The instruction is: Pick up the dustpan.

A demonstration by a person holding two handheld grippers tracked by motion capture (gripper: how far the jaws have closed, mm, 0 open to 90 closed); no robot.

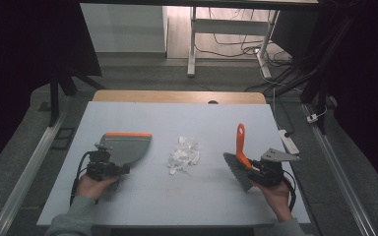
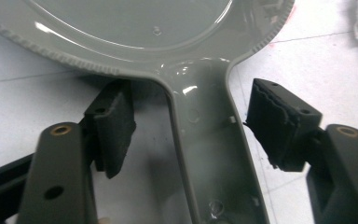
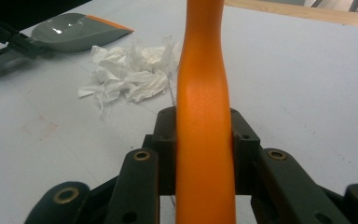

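Note:
A grey dustpan [image 1: 126, 146] with an orange lip lies flat on the left of the white board. My left gripper [image 1: 109, 168] is open around its handle [image 2: 205, 154]; the pads [image 2: 114, 126] stand on either side with a gap on each. A heap of torn white paper scraps [image 1: 183, 155] lies mid-board, and in the right gripper view the paper scraps [image 3: 130, 74] lie beyond the dustpan [image 3: 74, 30]. My right gripper [image 1: 262, 172] is shut on the orange handle [image 3: 203, 84] of a hand brush [image 1: 239, 157]. Its grey bristles [image 1: 237, 171] point towards the near left.
The white board [image 1: 177, 196] covers a wooden table whose far edge [image 1: 177, 96] shows at the back. A white power strip [image 1: 289, 141] lies off the board's right side. Desk legs and cables stand on the floor beyond.

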